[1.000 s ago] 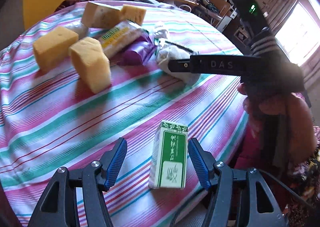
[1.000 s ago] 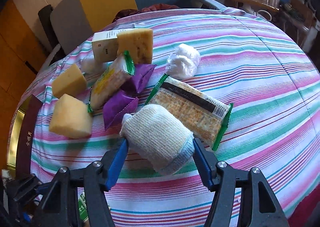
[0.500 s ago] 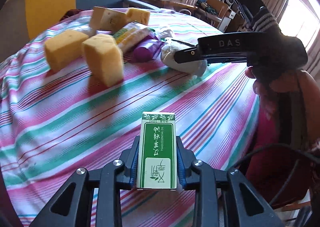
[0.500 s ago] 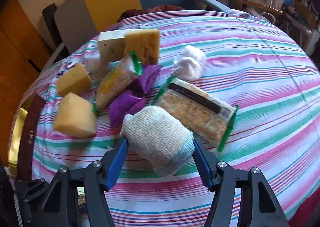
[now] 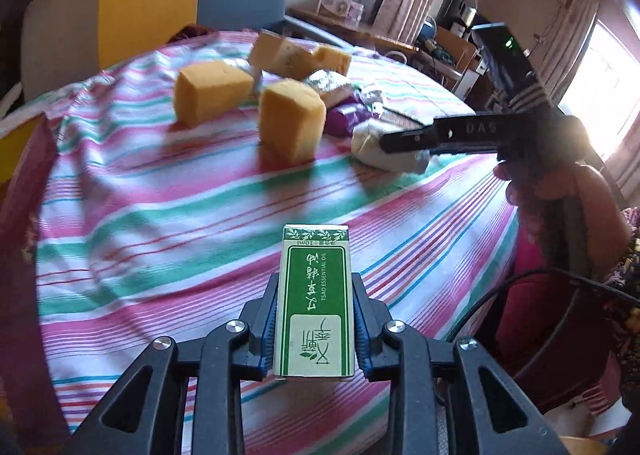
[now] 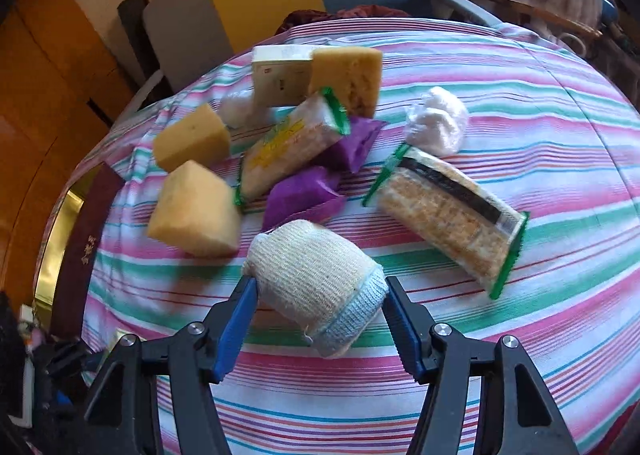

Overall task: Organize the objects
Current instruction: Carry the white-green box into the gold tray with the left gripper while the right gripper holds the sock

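Left wrist view: left claw clenched on a green-and-white cardboard carton printed "TSAO ESSENTIAL OIL", lifted above the near edge of the striped cloth-covered worktop. Further right, only here: the person's right hand gripping the black handle.

Right wrist view: two yellow sponge blocks at left, purple foil pouches mid-pile, then a clear green-edged cracker pack. Right claw spread wide around a cream knitted roll with pale-blue cuff; pad contact impossible to confirm.
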Tool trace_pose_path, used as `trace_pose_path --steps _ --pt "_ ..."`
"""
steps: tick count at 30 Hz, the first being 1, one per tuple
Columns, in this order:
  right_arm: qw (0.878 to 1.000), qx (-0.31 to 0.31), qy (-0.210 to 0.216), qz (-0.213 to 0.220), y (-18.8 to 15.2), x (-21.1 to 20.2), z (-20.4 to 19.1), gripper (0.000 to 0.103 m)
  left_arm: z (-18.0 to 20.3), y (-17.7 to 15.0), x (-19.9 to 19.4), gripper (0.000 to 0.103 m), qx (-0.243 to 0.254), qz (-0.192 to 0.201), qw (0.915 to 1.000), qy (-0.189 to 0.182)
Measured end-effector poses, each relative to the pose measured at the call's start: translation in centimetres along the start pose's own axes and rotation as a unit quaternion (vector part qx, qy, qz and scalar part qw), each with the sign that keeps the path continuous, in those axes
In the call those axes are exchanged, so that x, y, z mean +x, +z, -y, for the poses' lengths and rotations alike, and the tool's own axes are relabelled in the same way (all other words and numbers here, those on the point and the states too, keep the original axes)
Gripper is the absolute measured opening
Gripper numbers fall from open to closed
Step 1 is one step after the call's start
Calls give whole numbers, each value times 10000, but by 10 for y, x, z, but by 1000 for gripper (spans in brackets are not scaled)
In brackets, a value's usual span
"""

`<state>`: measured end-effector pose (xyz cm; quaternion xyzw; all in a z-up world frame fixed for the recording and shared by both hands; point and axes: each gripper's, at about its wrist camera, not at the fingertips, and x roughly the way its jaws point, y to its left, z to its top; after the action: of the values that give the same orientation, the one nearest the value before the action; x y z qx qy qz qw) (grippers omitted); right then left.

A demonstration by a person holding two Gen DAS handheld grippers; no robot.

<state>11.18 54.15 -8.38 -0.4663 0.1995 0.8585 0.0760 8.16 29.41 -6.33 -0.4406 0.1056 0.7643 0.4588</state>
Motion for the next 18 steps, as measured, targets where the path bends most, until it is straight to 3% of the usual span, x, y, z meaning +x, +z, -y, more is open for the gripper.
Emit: trace_pose_path --steps 3,10,18 --pt "9998 -112 174 1 -1 1 -10 64 -2 -3 -17 30 42 196 9998 75" --pt "9990 -430 50 61 -2 3 -24 64 -26 -6 -59 30 -253 647 9975 118" --pt "9994 -316 107 98 0 1 -18 64 -87 -7 -114 30 -814 1074 9874 831"
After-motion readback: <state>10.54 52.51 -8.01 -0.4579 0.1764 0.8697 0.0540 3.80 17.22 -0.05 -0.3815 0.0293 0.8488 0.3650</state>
